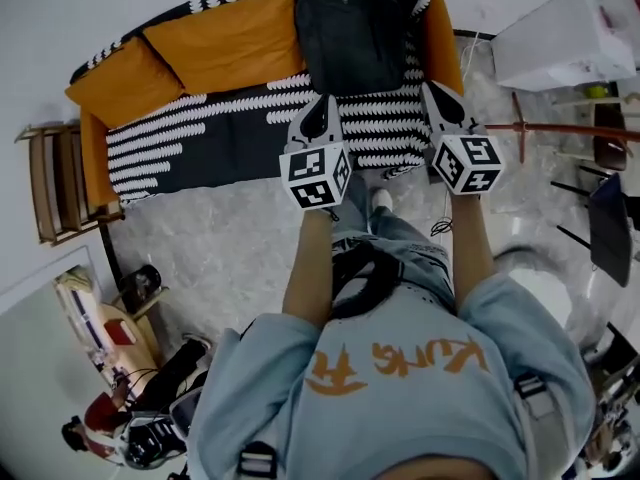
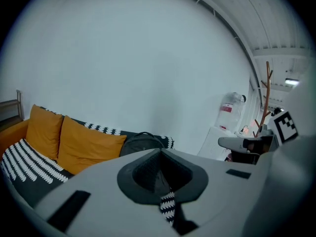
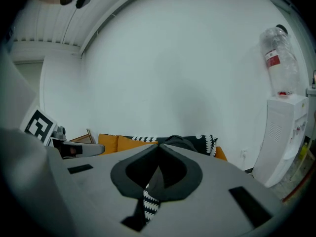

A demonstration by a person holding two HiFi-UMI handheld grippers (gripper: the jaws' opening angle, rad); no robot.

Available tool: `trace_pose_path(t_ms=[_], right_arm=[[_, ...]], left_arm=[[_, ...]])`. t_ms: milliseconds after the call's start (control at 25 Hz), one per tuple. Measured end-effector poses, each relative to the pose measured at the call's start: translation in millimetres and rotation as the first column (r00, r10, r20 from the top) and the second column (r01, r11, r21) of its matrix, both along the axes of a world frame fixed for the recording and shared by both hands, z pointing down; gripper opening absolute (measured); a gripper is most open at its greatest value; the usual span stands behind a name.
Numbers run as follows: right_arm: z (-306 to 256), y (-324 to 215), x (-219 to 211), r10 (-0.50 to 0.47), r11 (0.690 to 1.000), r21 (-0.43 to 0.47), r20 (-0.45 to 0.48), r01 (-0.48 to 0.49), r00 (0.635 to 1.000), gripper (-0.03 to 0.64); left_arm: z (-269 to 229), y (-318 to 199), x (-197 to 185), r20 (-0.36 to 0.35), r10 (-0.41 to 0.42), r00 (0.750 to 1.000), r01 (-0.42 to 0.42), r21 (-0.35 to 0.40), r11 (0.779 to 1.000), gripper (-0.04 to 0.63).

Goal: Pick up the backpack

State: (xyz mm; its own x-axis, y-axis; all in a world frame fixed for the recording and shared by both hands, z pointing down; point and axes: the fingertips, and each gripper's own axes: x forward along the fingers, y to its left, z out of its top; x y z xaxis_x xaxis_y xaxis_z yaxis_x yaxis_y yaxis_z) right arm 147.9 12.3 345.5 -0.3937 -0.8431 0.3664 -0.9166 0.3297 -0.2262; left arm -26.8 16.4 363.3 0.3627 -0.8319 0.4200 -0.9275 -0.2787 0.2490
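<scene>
A black backpack [image 1: 350, 28] leans upright against the back of an orange sofa [image 1: 225, 43], at its right end. The sofa seat carries a black-and-white patterned throw [image 1: 220, 133]. My left gripper [image 1: 322, 103] hovers over the seat's front edge, just below the backpack's left side, jaws shut and empty. My right gripper [image 1: 432, 90] is level with it at the backpack's lower right, also shut with nothing held. In the left gripper view the backpack [image 2: 142, 141] shows beyond the shut jaws [image 2: 159, 154]. In the right gripper view its top [image 3: 180, 142] rises behind the shut jaws [image 3: 159, 149].
A white water dispenser [image 1: 560, 38] stands right of the sofa, with a wooden coat stand [image 1: 560, 128] beside it. A wooden shelf [image 1: 50, 183] sits at the sofa's left end. A person's legs and shoes [image 1: 380, 200] stand on the marbled floor before the sofa.
</scene>
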Motion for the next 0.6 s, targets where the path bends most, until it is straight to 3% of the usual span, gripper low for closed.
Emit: trace_pose_path(t_ms=[400, 600], right_arm=[[22, -59, -50, -0.032, 0.999, -0.042, -0.037, 0.031, 0.999, -0.002], [43, -76, -43, -0.023, 0.996, -0.086, -0.027, 0.02, 0.999, -0.002]], left_arm=[[35, -64, -33, -0.022, 0.001, 1.0, -0.002, -0.061, 0.998, 0.02], [58, -78, -29, -0.007, 0.007, 1.0, -0.008, -0.11, 0.994, 0.02]])
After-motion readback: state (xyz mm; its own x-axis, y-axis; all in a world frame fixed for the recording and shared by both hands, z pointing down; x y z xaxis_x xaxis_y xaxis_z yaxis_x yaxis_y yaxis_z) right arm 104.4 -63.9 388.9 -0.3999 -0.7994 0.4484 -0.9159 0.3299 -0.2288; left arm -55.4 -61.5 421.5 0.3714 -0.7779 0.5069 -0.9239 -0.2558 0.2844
